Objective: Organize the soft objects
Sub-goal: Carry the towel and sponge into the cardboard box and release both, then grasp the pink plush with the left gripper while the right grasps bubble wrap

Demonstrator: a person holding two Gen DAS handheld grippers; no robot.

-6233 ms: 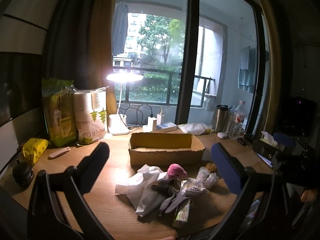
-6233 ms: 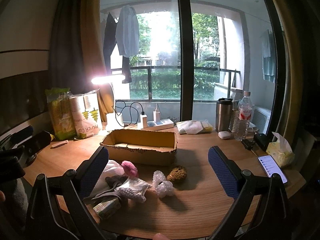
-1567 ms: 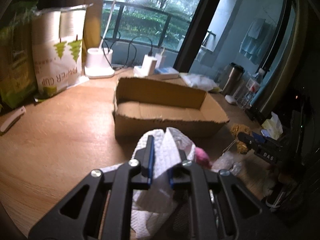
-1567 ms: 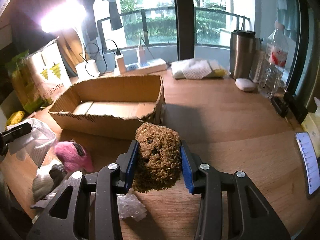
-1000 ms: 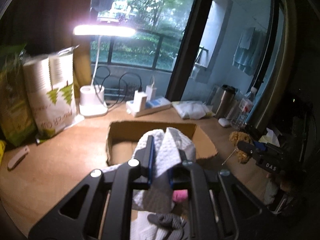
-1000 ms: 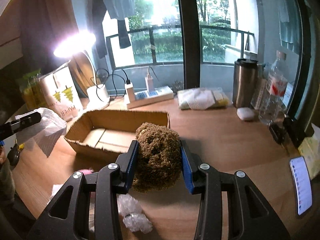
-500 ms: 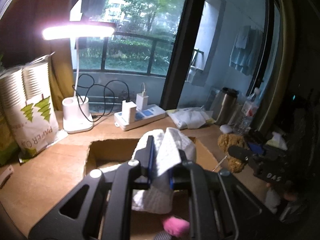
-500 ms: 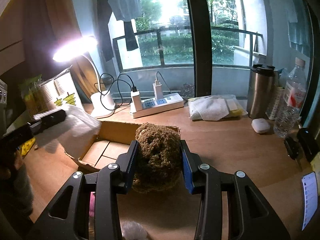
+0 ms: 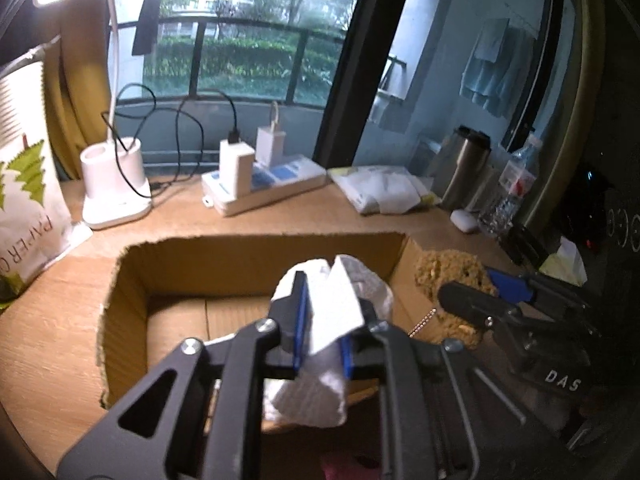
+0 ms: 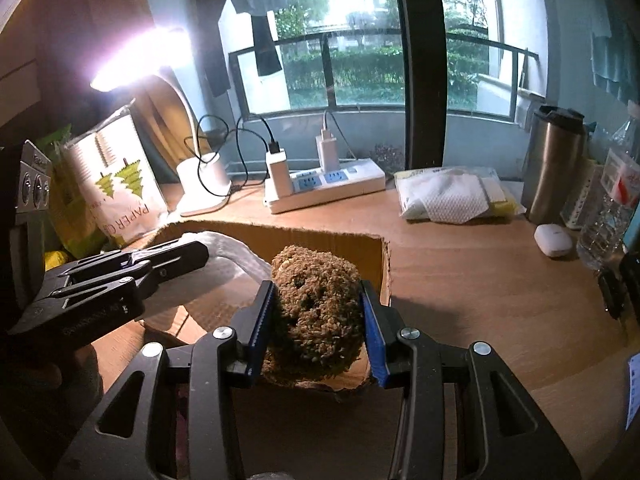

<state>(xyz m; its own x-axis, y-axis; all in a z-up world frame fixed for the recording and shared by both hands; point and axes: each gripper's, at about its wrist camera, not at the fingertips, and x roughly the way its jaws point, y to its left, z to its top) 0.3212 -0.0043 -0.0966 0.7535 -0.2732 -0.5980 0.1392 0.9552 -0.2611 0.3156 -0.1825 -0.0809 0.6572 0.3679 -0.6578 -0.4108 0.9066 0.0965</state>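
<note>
In the left wrist view, the left gripper [image 9: 323, 330] fills the bottom middle of the frame, and its two blue pads are squeezed tight on a white paper towel [image 9: 326, 334]. The towel hangs over the open cardboard box [image 9: 132, 280], which sits in the middle of the frame on the wooden table [image 9: 48, 320]. At the right side, the right gripper [image 9: 460, 300] holds a brown fuzzy toy [image 9: 444, 270] right by the box's right wall. In the upper left are a white lamp base [image 9: 114, 184] and a bag of paper cups [image 9: 24, 200]. A white power strip [image 9: 264, 184] lies behind the box, and a metal cup [image 9: 460, 168] stands at the upper right. In the right wrist view, the right gripper [image 10: 318, 322] is in the bottom middle, clamped on the brown fuzzy toy [image 10: 316, 312], which is over the right end of the cardboard box [image 10: 320, 240]. The left gripper [image 10: 192, 258] comes in from the left side, gripping the white paper towel [image 10: 228, 268] over the box. Behind the box are the power strip [image 10: 324, 188], the lamp base [image 10: 204, 184] and the bag of paper cups [image 10: 120, 184]. At the right are the metal cup [image 10: 556, 160], a water bottle [image 10: 612, 208] and a small white case [image 10: 554, 240] on the table [image 10: 480, 280].
</note>
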